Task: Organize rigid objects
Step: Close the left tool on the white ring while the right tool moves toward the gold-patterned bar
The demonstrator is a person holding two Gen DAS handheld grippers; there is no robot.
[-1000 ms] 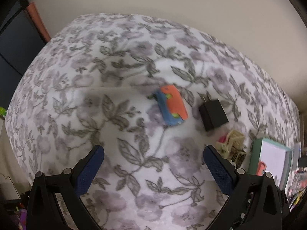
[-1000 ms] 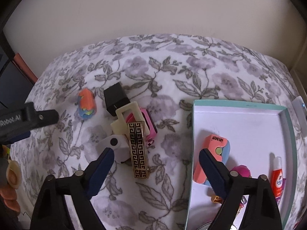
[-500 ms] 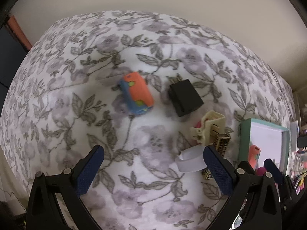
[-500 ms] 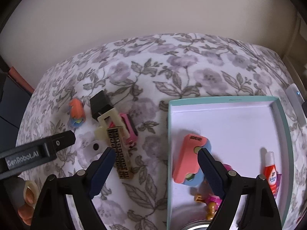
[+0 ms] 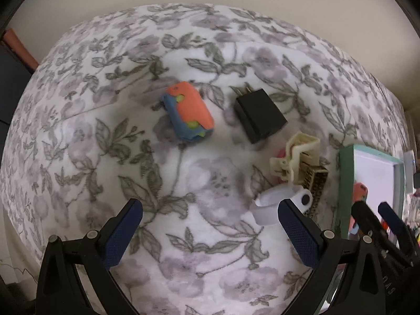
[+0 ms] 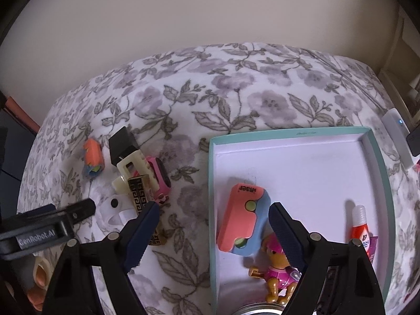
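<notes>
An orange-and-blue toy (image 5: 189, 113) lies on the floral blanket, with a black plug adapter (image 5: 259, 115) to its right. Nearer lie a cream hair clip (image 5: 295, 157) on a gold-patterned black bar (image 5: 316, 183) and a white ring-shaped piece (image 5: 275, 204). My left gripper (image 5: 210, 233) is open and empty, above the blanket short of these. A teal-rimmed white box (image 6: 302, 137) holds a second orange-and-blue toy (image 6: 242, 220), a pup figure (image 6: 278, 267) and a glue tube (image 6: 361, 223). My right gripper (image 6: 212, 233) is open and empty over the box's left wall.
A pink toy (image 6: 160, 176) lies behind the hair clip. The beige wall (image 6: 210, 13) runs behind the bed. A white device (image 6: 399, 136) lies past the box's right side. The left gripper's finger (image 6: 47, 223) reaches in at the left of the right wrist view.
The left gripper has swung right and closer, so the toy, adapter and clip pile moved toward the view's centre. The right gripper has shifted right toward the box. Both stay open.
</notes>
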